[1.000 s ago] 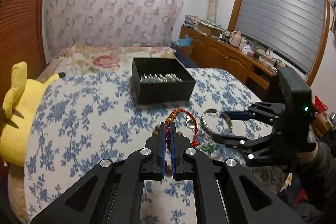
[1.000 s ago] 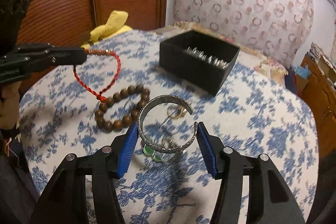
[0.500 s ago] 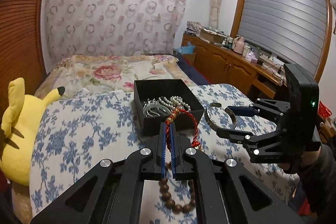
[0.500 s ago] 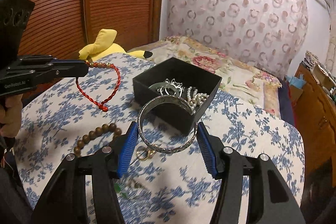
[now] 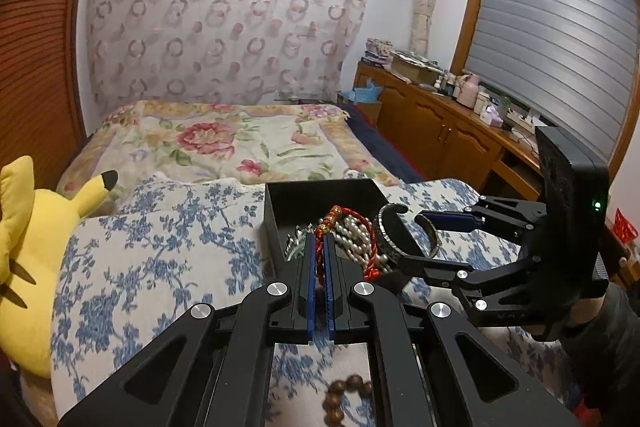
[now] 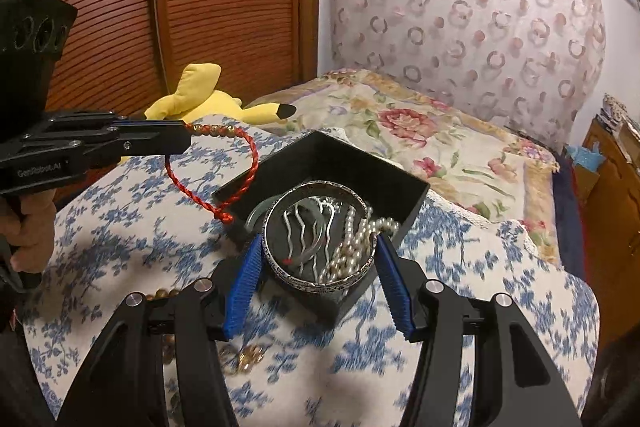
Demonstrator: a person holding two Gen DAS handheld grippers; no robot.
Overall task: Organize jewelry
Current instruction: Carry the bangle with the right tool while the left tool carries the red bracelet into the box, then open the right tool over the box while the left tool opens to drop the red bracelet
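Note:
A black open box (image 5: 280, 211) (image 6: 360, 167) stands on the blue-flowered cloth and holds pearls (image 6: 352, 247) and silver hairpins (image 6: 308, 231). My left gripper (image 5: 319, 241) is shut on a red cord bracelet (image 5: 368, 239) (image 6: 248, 163), held over the box's near left edge. My right gripper (image 6: 318, 259) is shut on a silver cuff bangle (image 6: 320, 281) (image 5: 390, 243), held over the box's near corner. The right gripper also shows in the left wrist view (image 5: 428, 235); the left gripper also shows in the right wrist view (image 6: 182, 139).
A wooden bead bracelet (image 5: 348, 395) and gold rings (image 6: 246, 353) lie on the cloth in front of the box. A yellow plush toy (image 5: 24, 255) (image 6: 208, 95) sits at the left. A bed with a floral cover (image 5: 224, 139) lies behind. Wooden cabinets (image 5: 440, 135) stand to the right.
Both grippers have risen and moved forward to the box, carrying the red cord bracelet and the silver bangle. The beads and rings are left behind on the cloth.

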